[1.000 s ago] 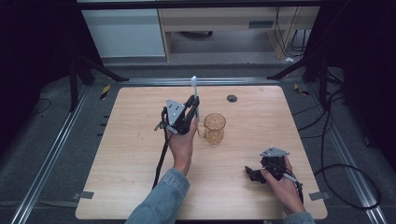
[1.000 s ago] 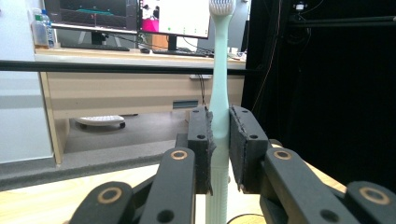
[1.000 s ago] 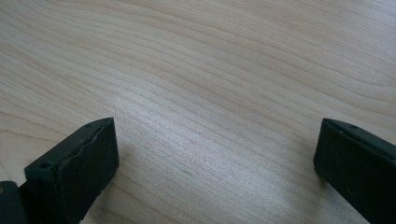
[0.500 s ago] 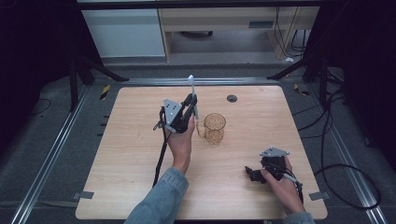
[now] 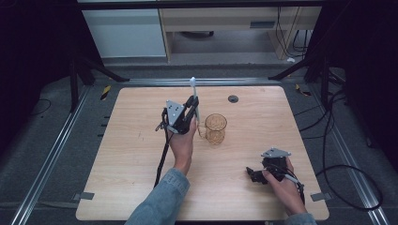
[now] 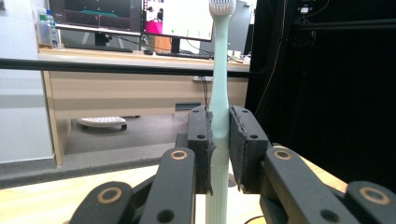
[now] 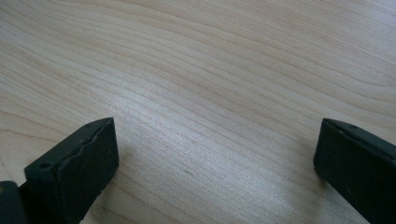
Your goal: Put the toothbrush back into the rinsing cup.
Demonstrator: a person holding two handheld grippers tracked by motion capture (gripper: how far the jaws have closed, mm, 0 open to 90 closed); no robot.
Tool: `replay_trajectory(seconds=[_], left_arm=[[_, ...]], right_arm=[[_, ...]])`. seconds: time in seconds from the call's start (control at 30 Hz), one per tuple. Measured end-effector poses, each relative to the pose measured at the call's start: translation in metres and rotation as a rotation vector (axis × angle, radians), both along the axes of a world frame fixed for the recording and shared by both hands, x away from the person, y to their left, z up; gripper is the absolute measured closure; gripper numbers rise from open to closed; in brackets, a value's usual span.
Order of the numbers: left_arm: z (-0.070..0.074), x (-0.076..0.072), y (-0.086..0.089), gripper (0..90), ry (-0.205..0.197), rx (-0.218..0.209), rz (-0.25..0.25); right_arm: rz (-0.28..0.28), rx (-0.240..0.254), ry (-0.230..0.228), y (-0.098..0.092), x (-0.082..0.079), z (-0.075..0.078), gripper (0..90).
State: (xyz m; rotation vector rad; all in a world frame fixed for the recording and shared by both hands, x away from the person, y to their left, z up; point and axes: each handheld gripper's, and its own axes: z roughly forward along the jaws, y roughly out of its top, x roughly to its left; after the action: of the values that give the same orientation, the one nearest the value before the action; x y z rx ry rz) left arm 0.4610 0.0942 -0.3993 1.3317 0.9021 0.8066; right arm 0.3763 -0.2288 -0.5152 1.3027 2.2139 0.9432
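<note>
Left gripper (image 5: 191, 108) pinching upright toothbrush (image 6: 219, 93) beside glass cup (image 5: 215, 128), right gripper (image 7: 215, 158) low over table (image 5: 131, 154), jaws spread wide, nothing between

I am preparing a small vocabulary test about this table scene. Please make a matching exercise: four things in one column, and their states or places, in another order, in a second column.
1. toothbrush
2. glass cup
3. left gripper
4. right gripper

a. open, low over bare wood
b. upright between two pads
c. standing on the table, not held
d. shut on a pale green handle

Pairs: 1-b, 2-c, 3-d, 4-a
</note>
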Motion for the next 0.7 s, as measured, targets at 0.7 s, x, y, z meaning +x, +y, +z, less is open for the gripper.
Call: replay_trajectory(seconds=[0.7], left_arm=[[-0.008,0.001,-0.013,78.6,-0.029,0.016,0.015]], right_arm=[[0.000,0.000,0.000,0.000,0.000,0.000,0.4]])
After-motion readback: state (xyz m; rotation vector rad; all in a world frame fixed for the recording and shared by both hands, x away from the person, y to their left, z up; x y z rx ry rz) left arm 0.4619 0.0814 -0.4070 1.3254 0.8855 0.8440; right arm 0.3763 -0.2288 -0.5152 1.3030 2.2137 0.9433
